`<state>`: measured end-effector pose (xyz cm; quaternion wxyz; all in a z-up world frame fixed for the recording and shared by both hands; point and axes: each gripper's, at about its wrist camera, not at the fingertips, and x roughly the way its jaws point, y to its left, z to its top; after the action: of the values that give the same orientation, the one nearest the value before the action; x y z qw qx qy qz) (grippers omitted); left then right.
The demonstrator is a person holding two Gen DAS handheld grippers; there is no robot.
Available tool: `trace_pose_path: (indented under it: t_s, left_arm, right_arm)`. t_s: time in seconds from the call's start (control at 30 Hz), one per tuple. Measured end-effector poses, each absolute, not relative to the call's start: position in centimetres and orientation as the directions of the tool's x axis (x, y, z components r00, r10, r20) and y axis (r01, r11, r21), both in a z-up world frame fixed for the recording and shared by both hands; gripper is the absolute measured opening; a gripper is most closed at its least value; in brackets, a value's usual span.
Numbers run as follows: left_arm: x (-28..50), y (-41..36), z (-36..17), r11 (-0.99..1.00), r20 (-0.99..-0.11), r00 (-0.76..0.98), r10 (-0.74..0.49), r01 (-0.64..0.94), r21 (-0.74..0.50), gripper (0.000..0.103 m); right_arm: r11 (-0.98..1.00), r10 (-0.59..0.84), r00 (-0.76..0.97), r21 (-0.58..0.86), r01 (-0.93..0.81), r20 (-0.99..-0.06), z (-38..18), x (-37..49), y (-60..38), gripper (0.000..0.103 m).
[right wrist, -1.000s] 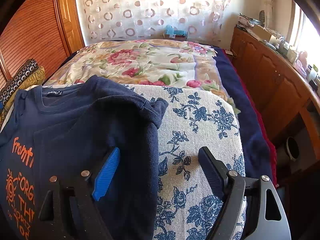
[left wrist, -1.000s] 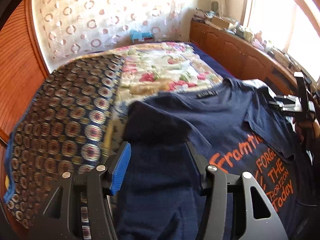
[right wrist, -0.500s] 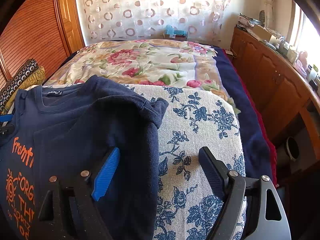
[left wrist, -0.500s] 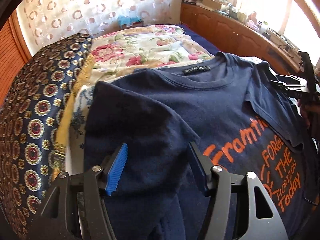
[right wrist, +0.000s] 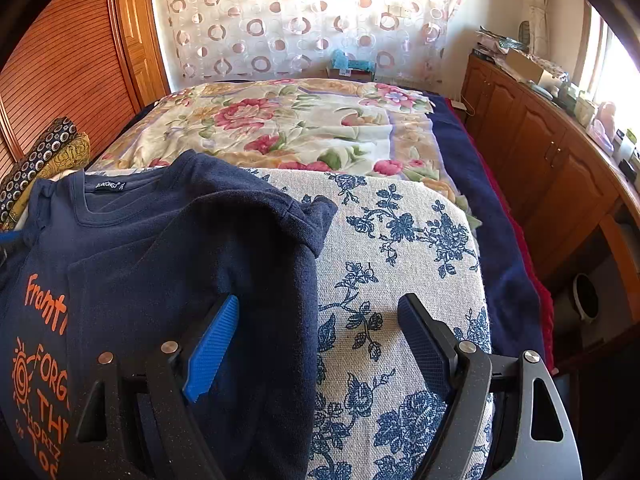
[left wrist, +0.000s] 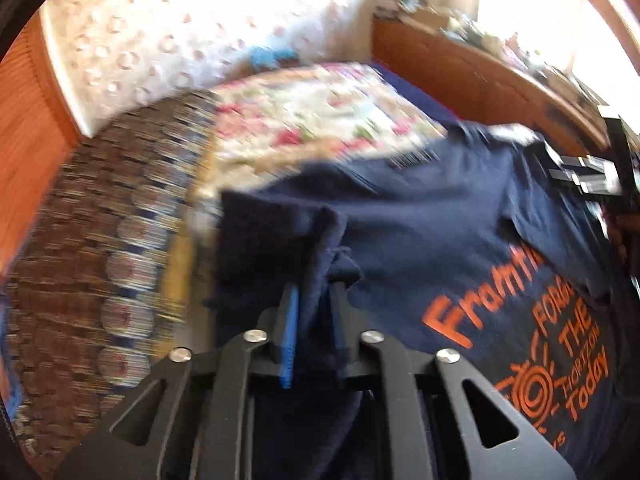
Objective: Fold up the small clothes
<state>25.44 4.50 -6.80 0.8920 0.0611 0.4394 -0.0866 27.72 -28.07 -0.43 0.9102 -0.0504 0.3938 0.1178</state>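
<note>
Room: a sunlit bedroom with a sheer curtain printed with rings [right wrist: 304, 20] at the far wall, a wooden slatted wardrobe door [right wrist: 60, 80] on the left and a long wooden cabinet [right wrist: 540, 152] on the right under a bright window.
Surface: a bed [right wrist: 472, 184] covered by a cream quilt with pink roses [right wrist: 288, 128]; nearer you lies a pale pad printed with blue flowers [right wrist: 400, 248]. A folded brown cloth with round medallions [left wrist: 104, 240] sits at the bed's left edge.
Task garment: a small navy blue T-shirt with orange lettering [right wrist: 132, 240] lies flat on the blue-flowered pad, neckline away from you, its right sleeve already folded inward over the chest.
Your left hand-held gripper [left wrist: 314, 308]: its jaws are closing, and a bunched fold of the T-shirt's left sleeve edge is pinched between the blue pad and the black pad. This view is blurred.
Your right hand-held gripper [right wrist: 318, 320]: its jaws stand wide apart and grip nothing. The blue fingertip [right wrist: 212, 344] sits over the folded navy fabric and the black fingertip over the bare flowered pad, so the shirt's right edge runs between them.
</note>
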Motion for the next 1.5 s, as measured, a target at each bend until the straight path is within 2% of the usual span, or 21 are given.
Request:
trace_pose_path:
  t_s: [0.33, 0.4, 0.57, 0.67, 0.9, 1.17, 1.37, 1.43, 1.5]
  left_arm:
    - [25.0, 6.6, -6.5, 0.982, -0.795, 0.596, -0.112, 0.19, 0.004, 0.014]
    - [25.3, 6.1, -6.9, 0.981, -0.8, 0.587, -0.123, 0.193, -0.009, 0.022]
    - [26.0, 5.9, -6.2, 0.982, -0.784, 0.604, -0.141, 0.187, -0.033, 0.033]
    - [26.5, 6.1, -5.7, 0.982, -0.779, 0.609, -0.146, 0.184, -0.04, 0.036]
    - [26.5, 6.3, -4.8, 0.978, -0.752, 0.632, -0.186, 0.189, -0.083, 0.036]
    - [25.9, 3.4, -6.3, 0.962, -0.787, 0.579, -0.214, 0.266, -0.066, 0.036]
    - [26.9, 1.9, -9.0, 0.963, -0.843, 0.526, -0.118, 0.267, 0.032, 0.036]
    - [26.8, 2.0, -8.7, 0.962, -0.833, 0.541, -0.119, 0.271, 0.039, 0.016]
    - [26.3, 2.4, -7.7, 0.963, -0.812, 0.571, -0.121, 0.267, 0.044, 0.006]
  right_arm:
    - [0.967, 0.175, 0.663, 0.0, -0.255, -0.728, -0.5, 27.7, -28.0, 0.083]
    - [0.967, 0.175, 0.663, 0.0, -0.255, -0.728, -0.5, 27.7, -28.1, 0.083]
    - [0.967, 0.175, 0.663, 0.0, -0.255, -0.728, -0.5, 27.7, -28.1, 0.083]
    - [0.967, 0.175, 0.663, 0.0, -0.255, -0.728, -0.5, 27.7, -28.1, 0.083]
    - [0.967, 0.175, 0.664, -0.001, -0.256, -0.727, -0.5, 27.8, -28.1, 0.083]
    - [0.967, 0.175, 0.664, -0.001, -0.256, -0.727, -0.5, 27.8, -28.1, 0.083]
    - [0.966, 0.176, 0.665, -0.001, -0.257, -0.726, -0.5, 27.8, -28.1, 0.084]
    - [0.966, 0.175, 0.665, -0.002, -0.257, -0.726, -0.5, 27.8, -28.1, 0.084]
    - [0.966, 0.176, 0.665, -0.001, -0.257, -0.726, -0.5, 27.8, -28.1, 0.084]
